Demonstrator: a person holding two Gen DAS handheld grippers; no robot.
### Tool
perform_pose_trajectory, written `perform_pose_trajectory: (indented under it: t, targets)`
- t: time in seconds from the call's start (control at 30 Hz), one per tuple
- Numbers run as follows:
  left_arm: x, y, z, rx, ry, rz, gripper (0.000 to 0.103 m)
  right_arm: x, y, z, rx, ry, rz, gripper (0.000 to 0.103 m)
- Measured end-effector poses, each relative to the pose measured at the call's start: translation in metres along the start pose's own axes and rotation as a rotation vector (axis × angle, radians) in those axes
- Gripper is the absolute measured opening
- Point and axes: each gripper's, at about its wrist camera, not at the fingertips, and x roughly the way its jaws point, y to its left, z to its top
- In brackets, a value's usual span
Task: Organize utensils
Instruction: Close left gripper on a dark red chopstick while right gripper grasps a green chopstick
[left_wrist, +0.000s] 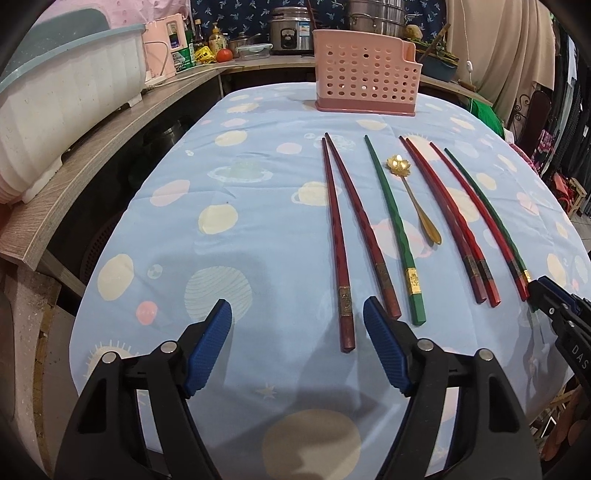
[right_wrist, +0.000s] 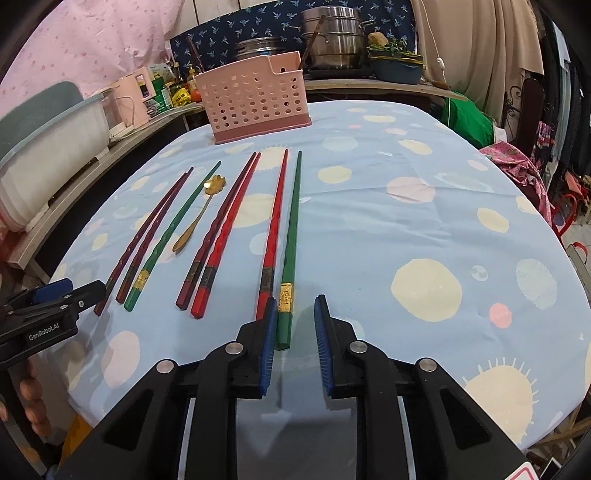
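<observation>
Right wrist view — green chopstick (right_wrist: 286, 280) end (butt) lies between right gripper (right_wrist: 295, 308) pads.

The left tool (left_wrist: 297, 317) is matte black plastic with two angular arms, each ending in a blue ribbed pad (left_wrist: 210, 343) and pinned by round silver rivets. The right tool (right_wrist: 295, 314) is built alike: black arms with triangular cut-outs, blue grooved pads (right_wrist: 269, 343), silver rivets. White lettering reading "GenRobot.AI" marks the left tool's side in the right wrist view.

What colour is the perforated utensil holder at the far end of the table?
Pink; the utensil holder shows best in the left wrist view.
</observation>
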Motion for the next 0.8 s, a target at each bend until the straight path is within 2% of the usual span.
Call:
perform_pose_trajectory:
  t: [0.27, 0.37, 0.7, 0.8]
  targets:
    - [0.0068, -0.0005, -0.0034, 0.000, 0.021, -0.003, 0.061, 0.0006, -0.0027, -0.0006, 0.007, -0.006, -0.002, 0.014]
    - [0.0064, -0.0011, -0.0029, 0.000, 0.021, -0.018, 0.054, 0.0007, -0.0022, -0.0010, 0.003, -0.009, -0.005, 0.013]
    - [0.0035, -0.0028, -0.0026, 0.007, 0.019, -0.041, 0.010, 0.0000, -0.0064, -0.0018, 0.012, -0.012, -0.001, 0.007]
    - [0.0037, 0.0009, -0.0015, -0.007, 0.027, -0.058, 0.008, -0.0011, -0.0082, -0.0020, 0.021, -0.007, 0.007, 0.007]
